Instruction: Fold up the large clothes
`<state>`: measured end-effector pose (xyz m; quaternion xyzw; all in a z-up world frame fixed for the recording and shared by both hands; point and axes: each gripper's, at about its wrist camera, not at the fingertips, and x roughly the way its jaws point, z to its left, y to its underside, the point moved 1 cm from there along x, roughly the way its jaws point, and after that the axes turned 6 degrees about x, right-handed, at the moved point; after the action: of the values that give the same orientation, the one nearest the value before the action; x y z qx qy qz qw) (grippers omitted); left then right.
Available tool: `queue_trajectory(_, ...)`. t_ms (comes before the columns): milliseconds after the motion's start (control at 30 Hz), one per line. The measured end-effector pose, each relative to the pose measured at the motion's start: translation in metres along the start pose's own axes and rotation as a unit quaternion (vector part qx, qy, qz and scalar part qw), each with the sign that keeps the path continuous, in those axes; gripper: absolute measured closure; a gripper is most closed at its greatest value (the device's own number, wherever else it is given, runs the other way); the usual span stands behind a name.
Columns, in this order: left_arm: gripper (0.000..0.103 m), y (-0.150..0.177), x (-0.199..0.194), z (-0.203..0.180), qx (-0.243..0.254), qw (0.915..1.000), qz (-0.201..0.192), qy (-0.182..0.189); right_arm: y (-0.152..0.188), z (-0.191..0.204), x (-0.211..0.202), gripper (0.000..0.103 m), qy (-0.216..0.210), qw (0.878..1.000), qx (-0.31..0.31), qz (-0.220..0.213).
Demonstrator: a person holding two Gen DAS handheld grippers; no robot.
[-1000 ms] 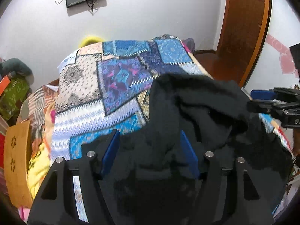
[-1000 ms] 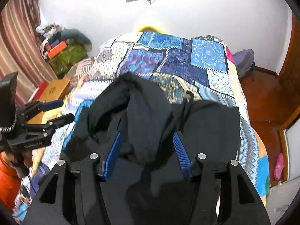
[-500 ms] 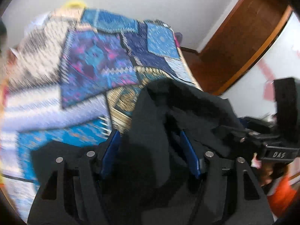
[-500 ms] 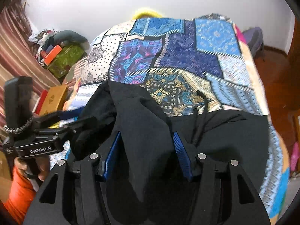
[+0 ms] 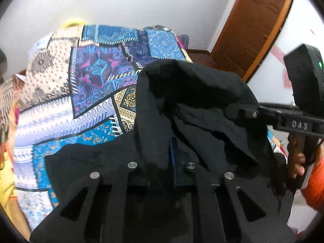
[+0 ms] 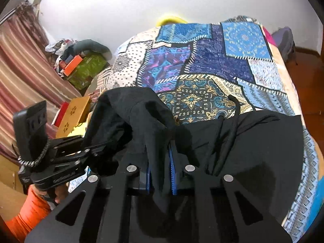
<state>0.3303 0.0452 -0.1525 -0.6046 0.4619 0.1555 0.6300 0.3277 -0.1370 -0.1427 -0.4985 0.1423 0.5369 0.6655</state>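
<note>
- A box (image 6: pixel 74 117) of pale wood and a heap of bags stand beside the bed's left edge, under a striped curtain (image 6: pixel 24 64).
- The left claw (image 6: pixel 101 147), seen from the right wrist camera, reaches in from the left with its jaws drawn close on a raised fold of the black garment (image 6: pixel 263 151); an orange-sleeved hand (image 6: pixel 54 192) grips its handle low, the tool roughly level.
- The garment, apparently a hooded top, lies across the near end of the bed (image 6: pixel 202 60), its body spread flat toward the near right corner and its cord (image 6: pixel 232 121) trailing onto the patchwork cover.
- The cloth looks soft, limp and fairly thick; it would likely sag and bunch wherever it is unsupported, so seams, hems or shoulder edges seem the surest places to take hold.
- The right claw (image 6: pixel 160 172) is nearly closed, its blue pads pinching a ridge of the same fabric lifted off the bed; it points forward along the bed's length.
- In the left wrist view the right claw (image 5: pixel 239 111) enters level from the right, beside a wooden door (image 5: pixel 253 24).
</note>
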Motion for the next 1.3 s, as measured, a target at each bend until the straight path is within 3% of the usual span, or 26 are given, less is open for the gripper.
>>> queue_trajectory(233, 0.088, 0.026, -0.042, -0.03, 0.045, 0.9978, 0.004, -0.048, 0.031, 0.036, -0.035, 0.091, 0.023, 0.998, -0.064, -0.016)
queue_trajectory(300, 0.079, 0.037, -0.055, -0.037, 0.054, 0.9967, 0.006, -0.061, 0.04, 0.042, -0.039, 0.091, 0.032, 0.996, -0.077, -0.016)
queue_trajectory(367, 0.058, 0.047, -0.069, -0.044, 0.061, 0.9954, -0.003, -0.074, 0.05, 0.049, -0.044, 0.091, 0.041, 0.995, -0.092, -0.017)
queue_trajectory(433, 0.048, 0.054, -0.08, -0.048, 0.066, 0.9941, -0.011, -0.085, 0.058, 0.054, -0.047, 0.091, 0.046, 0.994, -0.102, -0.014)
queue_trajectory(667, 0.04, 0.066, -0.124, -0.057, 0.071, 0.9904, -0.036, -0.112, 0.074, 0.064, -0.062, 0.087, 0.061, 0.991, -0.116, 0.004)
queue_trajectory(733, 0.038, 0.065, -0.133, -0.054, 0.062, 0.9915, -0.047, -0.104, 0.076, 0.066, -0.068, 0.087, 0.056, 0.992, -0.114, 0.004)
queue_trajectory(900, 0.036, 0.06, -0.154, -0.049, 0.047, 0.9906, -0.072, -0.106, 0.074, 0.073, -0.092, 0.086, 0.038, 0.993, -0.108, -0.029)
queue_trajectory(1033, 0.033, 0.056, -0.158, -0.041, 0.033, 0.9899, -0.078, -0.114, 0.067, 0.081, -0.102, 0.08, 0.035, 0.992, -0.106, -0.055)
queue_trajectory(1133, 0.032, 0.056, -0.147, -0.033, 0.01, 0.9903, -0.071, -0.119, 0.068, 0.085, -0.098, 0.062, 0.043, 0.991, -0.107, -0.068)
queue_trajectory(1300, 0.03, 0.075, -0.094, -0.033, -0.01, 0.9959, -0.006, -0.09, 0.076, 0.081, -0.066, 0.059, 0.056, 0.992, -0.105, -0.031)
